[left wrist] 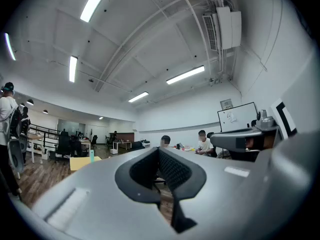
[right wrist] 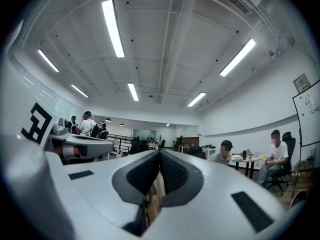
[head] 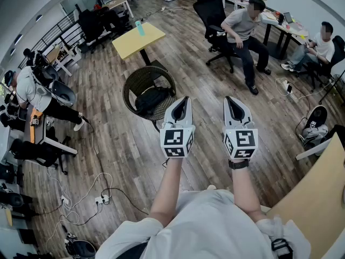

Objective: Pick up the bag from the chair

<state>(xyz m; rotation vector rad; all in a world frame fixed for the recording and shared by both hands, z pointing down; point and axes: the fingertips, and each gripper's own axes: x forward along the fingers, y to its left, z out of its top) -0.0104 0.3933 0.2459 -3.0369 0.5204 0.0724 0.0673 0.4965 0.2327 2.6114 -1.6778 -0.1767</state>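
A dark bag [head: 151, 100] lies on the seat of a round wicker chair [head: 138, 79] in the head view, just ahead of me on the wood floor. My left gripper [head: 185, 98] is held level at chest height, its tip over the chair's right rim, jaws shut with nothing between them. My right gripper [head: 228, 98] is level beside it, to the chair's right, also shut and empty. Each gripper view looks out across the room: the left gripper [left wrist: 159, 149] and right gripper [right wrist: 160, 151] show closed pads, with neither bag nor chair in sight.
A yellow table [head: 138, 39] stands beyond the chair. One person sits in a black office chair [head: 214, 16] at the back right, another at a desk [head: 285, 27] farther right. A person sits at the left. Cables and a power strip [head: 101, 199] lie on the floor.
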